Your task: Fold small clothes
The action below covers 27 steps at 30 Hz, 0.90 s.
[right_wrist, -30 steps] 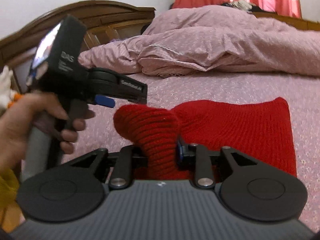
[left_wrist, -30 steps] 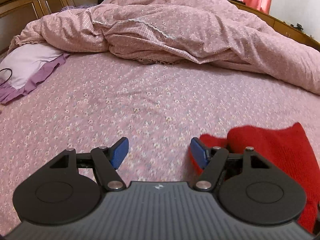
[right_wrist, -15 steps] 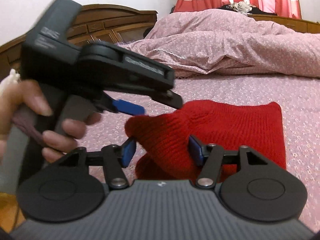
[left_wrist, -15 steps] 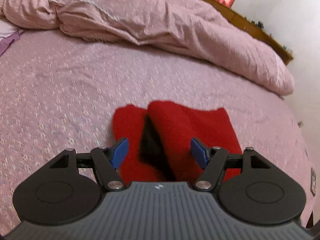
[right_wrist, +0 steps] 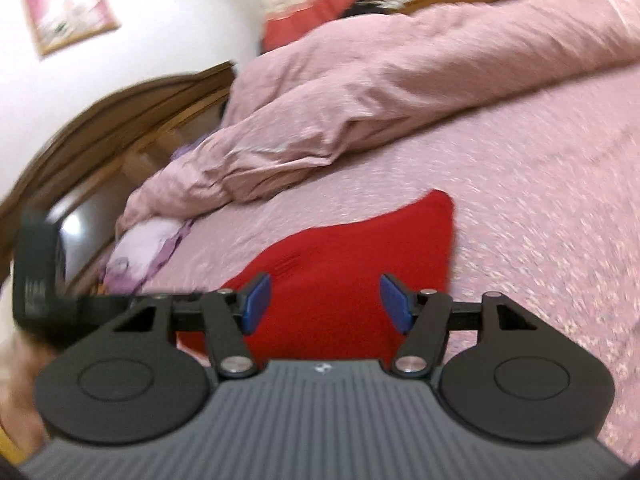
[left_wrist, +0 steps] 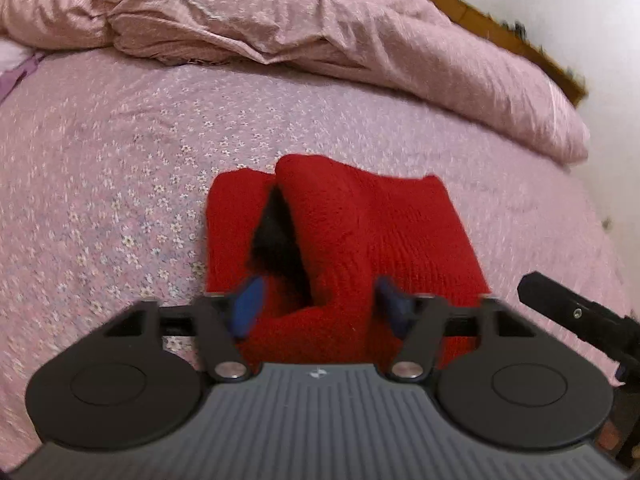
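**Red knit on the bed, two tools over it**

The left tool points down at the red knit garment, its jaws closing with a raised fold of the knit between them; the blue pads look close to the wool, though whether they press it I cannot tell; the right tool hangs above the same garment, jaws opening, pads clear of the cloth, nothing held. The garment lies on the flowered pink bedsheet, near the bed's front edge, one flap turned up so a dark hollow shows under it; ribbed, thick, soft-edged. Behind it, a crumpled pink duvet heaped across the bed; a lilac frilled pillow by the wooden headboard; a framed picture on the white wall; the right-wrist view is blurred.
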Each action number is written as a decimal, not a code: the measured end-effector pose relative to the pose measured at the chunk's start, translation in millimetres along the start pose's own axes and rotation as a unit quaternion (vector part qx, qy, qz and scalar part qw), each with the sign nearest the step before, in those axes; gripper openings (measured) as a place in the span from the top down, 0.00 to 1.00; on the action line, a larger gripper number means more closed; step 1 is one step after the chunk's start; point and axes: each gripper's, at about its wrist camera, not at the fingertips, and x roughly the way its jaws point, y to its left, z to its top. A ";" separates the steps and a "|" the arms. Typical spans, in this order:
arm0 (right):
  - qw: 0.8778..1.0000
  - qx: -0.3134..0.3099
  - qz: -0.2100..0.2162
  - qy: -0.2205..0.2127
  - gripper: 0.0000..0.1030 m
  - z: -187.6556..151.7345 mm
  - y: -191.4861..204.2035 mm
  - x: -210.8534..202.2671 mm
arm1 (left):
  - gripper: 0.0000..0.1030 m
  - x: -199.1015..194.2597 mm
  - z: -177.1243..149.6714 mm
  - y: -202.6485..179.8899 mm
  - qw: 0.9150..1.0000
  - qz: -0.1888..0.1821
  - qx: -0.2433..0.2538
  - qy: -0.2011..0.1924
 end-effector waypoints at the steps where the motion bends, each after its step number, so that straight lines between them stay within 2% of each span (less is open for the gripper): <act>1: 1.000 0.015 0.000 0.003 0.38 0.5 -5.9 0.3 | 0.72 -0.2 -1.3 3.6 1.000 -0.021 -0.013 0.001; 4: 0.999 0.047 0.004 0.013 0.38 -3.5 -20.4 3.6 | 0.78 -12.8 -0.9 6.5 0.999 -0.035 -0.030 -0.026; 6: 0.998 0.052 0.002 0.019 0.38 -5.8 -24.0 7.2 | 0.79 -28.9 -4.1 8.8 0.997 -0.035 -0.028 -0.059; 8: 0.998 0.051 0.004 0.023 0.38 -8.3 -23.5 9.6 | 0.79 -39.6 -11.1 18.3 0.996 -0.026 -0.040 -0.074; 11: 0.999 0.045 0.011 0.026 0.38 -8.8 -24.5 8.7 | 0.78 -34.5 -25.0 38.8 0.996 0.001 -0.061 -0.062; 14: 0.999 0.039 0.009 0.037 0.38 -10.2 -23.9 20.1 | 0.76 -19.4 -37.3 55.4 0.994 -0.014 -0.102 -0.045; 15: 0.998 0.040 0.007 0.044 0.38 -12.1 -24.6 25.8 | 0.74 -16.8 -39.5 58.0 0.993 -0.019 -0.109 -0.050; 16: 0.998 0.043 0.005 0.051 0.38 -14.1 -25.6 31.1 | 0.67 -14.4 -40.5 58.4 0.992 -0.018 -0.111 -0.054; 19: 0.996 0.072 0.013 0.056 0.34 -19.3 -33.3 41.1 | 0.35 -6.9 -40.1 57.3 0.993 0.008 -0.106 -0.053; 20: 0.995 0.078 0.013 0.056 0.32 -19.6 -35.4 41.7 | 0.30 -4.5 -39.5 58.9 0.993 0.016 -0.106 -0.054; 25: 0.992 0.099 0.029 0.067 0.28 -20.2 -46.2 47.9 | 0.25 6.2 -39.6 72.8 0.992 -0.010 -0.123 -0.038; 27: 0.991 0.108 0.035 0.074 0.23 -21.7 -49.1 52.9 | 0.23 12.1 -39.1 78.2 0.991 -0.028 -0.130 -0.029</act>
